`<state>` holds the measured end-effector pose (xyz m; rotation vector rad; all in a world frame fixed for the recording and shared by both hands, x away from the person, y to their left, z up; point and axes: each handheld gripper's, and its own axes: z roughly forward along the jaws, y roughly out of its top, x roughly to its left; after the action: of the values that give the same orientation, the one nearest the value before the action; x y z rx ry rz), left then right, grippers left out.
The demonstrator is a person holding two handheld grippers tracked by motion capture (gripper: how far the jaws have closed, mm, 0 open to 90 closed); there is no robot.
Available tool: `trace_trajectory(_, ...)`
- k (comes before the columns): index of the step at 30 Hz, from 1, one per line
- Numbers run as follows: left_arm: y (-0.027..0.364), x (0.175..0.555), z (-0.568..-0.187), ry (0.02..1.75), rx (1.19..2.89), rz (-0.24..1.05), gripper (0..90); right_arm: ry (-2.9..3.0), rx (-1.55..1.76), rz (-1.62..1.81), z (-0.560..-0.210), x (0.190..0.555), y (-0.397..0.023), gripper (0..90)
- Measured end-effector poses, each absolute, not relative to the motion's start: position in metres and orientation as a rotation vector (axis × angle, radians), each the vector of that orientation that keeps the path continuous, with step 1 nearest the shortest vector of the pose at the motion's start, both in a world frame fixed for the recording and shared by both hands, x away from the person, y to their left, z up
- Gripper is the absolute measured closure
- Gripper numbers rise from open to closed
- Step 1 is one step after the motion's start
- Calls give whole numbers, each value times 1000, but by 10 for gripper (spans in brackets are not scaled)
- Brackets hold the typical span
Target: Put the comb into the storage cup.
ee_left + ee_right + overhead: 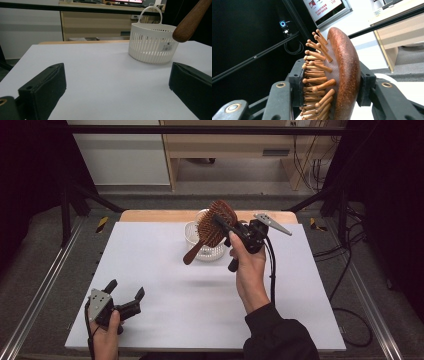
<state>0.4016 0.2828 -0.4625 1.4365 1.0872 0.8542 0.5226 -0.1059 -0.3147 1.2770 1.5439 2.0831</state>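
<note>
Overhead, a camera looks forward and down across my white-topped bench. My left claw's camera, low, faces the white slatted plastic basket, shared with overhead.

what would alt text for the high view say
The right claw holds a wooden paddle hairbrush by its head above a white slotted basket at the far side of a white table. The left claw rests open near the table's front left corner.
</note>
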Motion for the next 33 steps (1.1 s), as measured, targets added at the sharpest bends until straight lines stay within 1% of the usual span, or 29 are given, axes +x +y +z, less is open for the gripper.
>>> trace_trajectory(16,284,402,-463,1089,1440,854,11,1470,1287,2062,-287,540,-109,524)
trace_trajectory(33,284,403,-464,1081,1442,845,11,1417,1285,2023,-280,560,-100,524)
